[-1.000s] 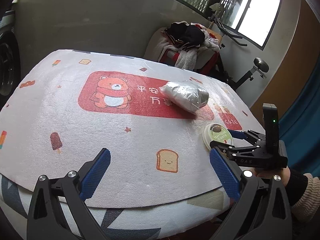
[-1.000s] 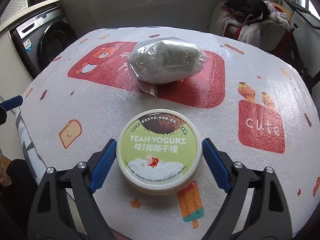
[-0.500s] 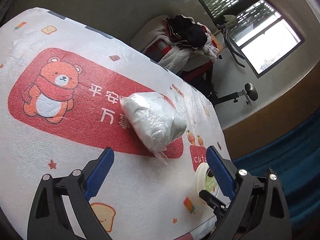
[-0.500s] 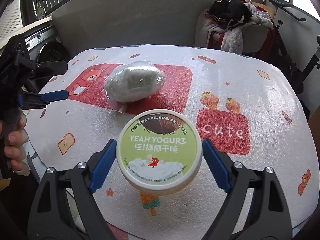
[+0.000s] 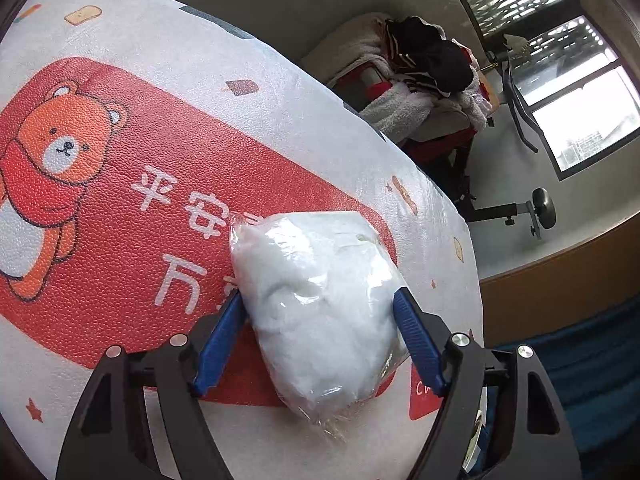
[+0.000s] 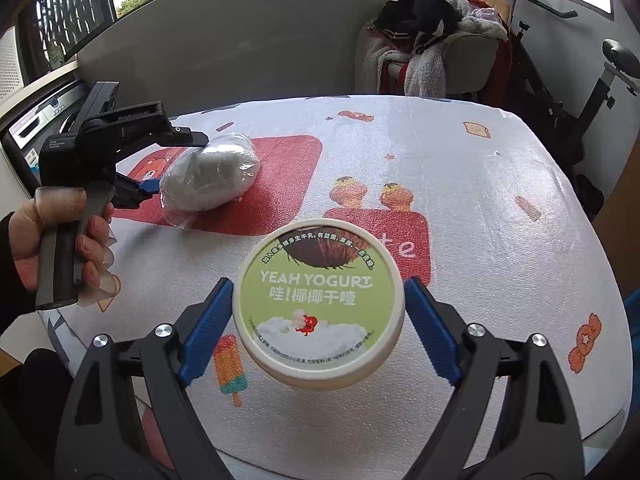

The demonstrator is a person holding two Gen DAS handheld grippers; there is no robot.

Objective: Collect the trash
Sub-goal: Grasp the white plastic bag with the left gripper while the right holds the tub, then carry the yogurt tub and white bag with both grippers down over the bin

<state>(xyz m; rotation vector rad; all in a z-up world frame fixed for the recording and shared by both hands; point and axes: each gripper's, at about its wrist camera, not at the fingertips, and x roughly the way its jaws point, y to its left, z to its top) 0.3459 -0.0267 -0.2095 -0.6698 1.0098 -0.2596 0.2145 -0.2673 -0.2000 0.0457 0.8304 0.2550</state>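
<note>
A clear plastic bag stuffed with white material (image 5: 320, 300) lies on the red panel of the printed table cover (image 5: 120, 200). My left gripper (image 5: 318, 312) has its blue fingers on both sides of the bag, pressing its flanks. It also shows in the right wrist view (image 6: 176, 164) at the bag (image 6: 212, 172). My right gripper (image 6: 318, 300) is shut on a green-lidded yogurt cup (image 6: 318, 300) and holds it above the table.
A chair piled with clothes (image 6: 432, 40) stands behind the table, with an exercise bike (image 6: 592, 92) to its right. A washing machine (image 6: 36, 128) is at the left. The table's front edge runs below my right gripper.
My left gripper has moved forward from the table's edge to the bag and closed onto its sides. My right gripper has lifted the yogurt cup off the table.
</note>
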